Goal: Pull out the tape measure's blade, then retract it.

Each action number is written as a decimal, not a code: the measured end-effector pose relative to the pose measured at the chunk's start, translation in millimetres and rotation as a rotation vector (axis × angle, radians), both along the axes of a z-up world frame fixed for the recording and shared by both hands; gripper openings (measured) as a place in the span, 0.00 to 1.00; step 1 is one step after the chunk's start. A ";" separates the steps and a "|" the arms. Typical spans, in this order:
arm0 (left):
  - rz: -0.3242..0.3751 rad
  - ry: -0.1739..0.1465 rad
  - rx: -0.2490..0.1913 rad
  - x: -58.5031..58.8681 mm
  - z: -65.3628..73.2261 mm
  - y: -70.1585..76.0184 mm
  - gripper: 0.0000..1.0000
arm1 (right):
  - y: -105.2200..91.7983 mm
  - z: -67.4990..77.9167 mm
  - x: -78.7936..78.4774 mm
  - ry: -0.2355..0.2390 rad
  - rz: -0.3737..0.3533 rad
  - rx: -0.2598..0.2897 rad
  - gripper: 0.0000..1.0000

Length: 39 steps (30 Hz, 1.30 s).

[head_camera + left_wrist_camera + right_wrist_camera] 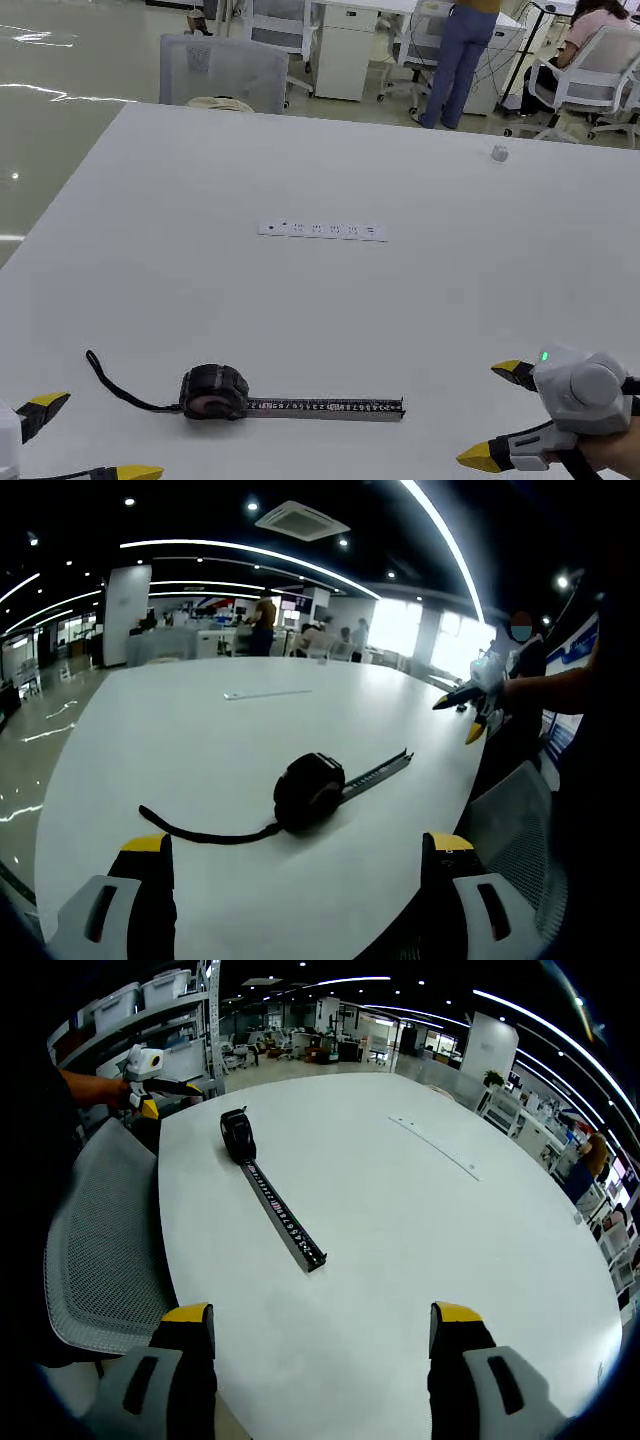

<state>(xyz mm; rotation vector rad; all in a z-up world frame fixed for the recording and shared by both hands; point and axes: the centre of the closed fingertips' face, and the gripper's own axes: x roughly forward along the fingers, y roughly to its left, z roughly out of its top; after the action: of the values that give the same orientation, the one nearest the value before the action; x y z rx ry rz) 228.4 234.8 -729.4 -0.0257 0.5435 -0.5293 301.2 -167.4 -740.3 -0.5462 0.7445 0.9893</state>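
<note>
On the table (450,300), tape measure (213,392), blade (325,407) out, label strip (322,230) beyond, left gripper (95,437), right gripper (488,414), jaws wide, empty

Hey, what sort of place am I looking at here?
Most likely an open-plan office or lab: a large white worktable with mesh office chairs around it, long strip lights overhead, and shelved storage bins along one side.
</note>
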 end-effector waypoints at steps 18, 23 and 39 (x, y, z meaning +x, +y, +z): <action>-0.013 -0.007 -0.016 -5.4 3.6 -17.5 1.00 | 24.4 -4.1 22.8 0.011 0.248 -0.131 0.85; 0.005 -0.012 0.001 -3.6 1.9 -18.4 1.00 | 32.2 -10.7 21.9 0.056 0.281 -0.145 0.82; 0.092 -0.057 -0.026 20.7 10.9 -25.2 1.00 | 61.1 -44.5 21.0 0.140 0.466 -0.244 0.64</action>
<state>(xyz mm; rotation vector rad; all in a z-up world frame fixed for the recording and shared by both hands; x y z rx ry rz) 249.1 209.6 -718.5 -0.0605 0.4774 -0.4457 322.1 -106.3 -784.8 -0.8956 0.8901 1.3878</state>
